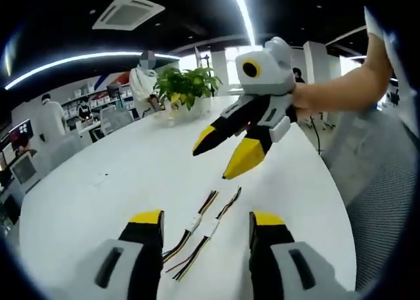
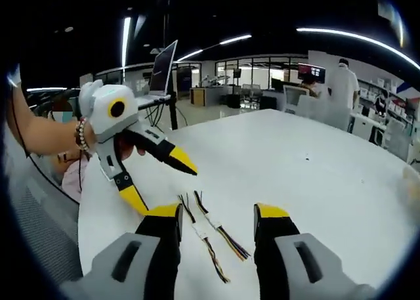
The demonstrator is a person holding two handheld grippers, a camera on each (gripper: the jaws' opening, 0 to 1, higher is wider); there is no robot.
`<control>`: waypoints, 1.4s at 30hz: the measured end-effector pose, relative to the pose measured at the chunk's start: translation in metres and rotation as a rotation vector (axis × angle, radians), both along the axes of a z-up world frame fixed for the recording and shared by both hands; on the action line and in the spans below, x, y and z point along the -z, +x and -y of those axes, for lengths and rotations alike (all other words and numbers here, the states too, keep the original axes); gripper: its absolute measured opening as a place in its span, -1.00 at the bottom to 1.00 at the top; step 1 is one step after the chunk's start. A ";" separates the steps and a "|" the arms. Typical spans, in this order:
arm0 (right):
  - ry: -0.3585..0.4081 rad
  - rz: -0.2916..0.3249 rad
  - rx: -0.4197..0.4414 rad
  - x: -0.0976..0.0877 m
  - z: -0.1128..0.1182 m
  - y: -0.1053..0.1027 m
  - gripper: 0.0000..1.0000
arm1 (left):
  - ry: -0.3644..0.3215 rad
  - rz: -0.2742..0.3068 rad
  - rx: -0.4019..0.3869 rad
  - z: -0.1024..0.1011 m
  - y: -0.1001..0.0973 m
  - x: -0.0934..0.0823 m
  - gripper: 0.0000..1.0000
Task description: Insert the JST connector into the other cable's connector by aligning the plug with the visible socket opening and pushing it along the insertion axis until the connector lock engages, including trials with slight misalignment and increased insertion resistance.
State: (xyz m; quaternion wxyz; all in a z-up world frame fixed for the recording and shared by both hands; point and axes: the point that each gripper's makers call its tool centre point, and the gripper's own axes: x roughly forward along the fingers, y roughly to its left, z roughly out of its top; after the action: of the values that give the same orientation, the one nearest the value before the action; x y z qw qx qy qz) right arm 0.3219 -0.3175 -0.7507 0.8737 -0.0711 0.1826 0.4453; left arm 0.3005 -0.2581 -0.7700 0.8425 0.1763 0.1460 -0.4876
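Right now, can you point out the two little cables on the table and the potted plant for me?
Left cable [image 1: 194,224], left gripper view, on its white connector.
Right cable [image 1: 211,228], left gripper view, on its white connector.
Potted plant [image 1: 185,85], left gripper view, on the green leaves.

Left gripper view: looks fwd along own jaws, above white table, near cables, facing plant. Right gripper view: opposite side, facing back toward desks. Shared: cables, tabletop, each other's gripper.
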 end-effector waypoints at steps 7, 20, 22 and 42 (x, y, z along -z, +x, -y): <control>0.047 -0.012 0.124 -0.018 0.030 -0.007 0.02 | -0.035 0.003 -0.144 -0.024 -0.008 -0.026 0.60; 0.064 -0.080 0.245 -0.029 0.086 -0.051 0.21 | -0.287 -0.083 -0.377 -0.050 -0.052 -0.083 0.98; 0.076 -0.075 0.272 -0.034 0.096 -0.058 0.23 | -0.369 -0.114 -0.374 -0.046 -0.068 -0.095 0.98; 0.016 -0.089 0.276 -0.038 0.139 -0.170 0.26 | -0.544 -0.169 -0.645 -0.064 -0.173 -0.087 0.98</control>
State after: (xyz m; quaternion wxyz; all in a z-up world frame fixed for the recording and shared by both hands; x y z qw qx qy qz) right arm 0.1515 -0.4562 -0.7131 0.9181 -0.0187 0.2257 0.3252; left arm 0.1277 -0.1946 -0.6829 0.9527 -0.1475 0.1282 -0.2325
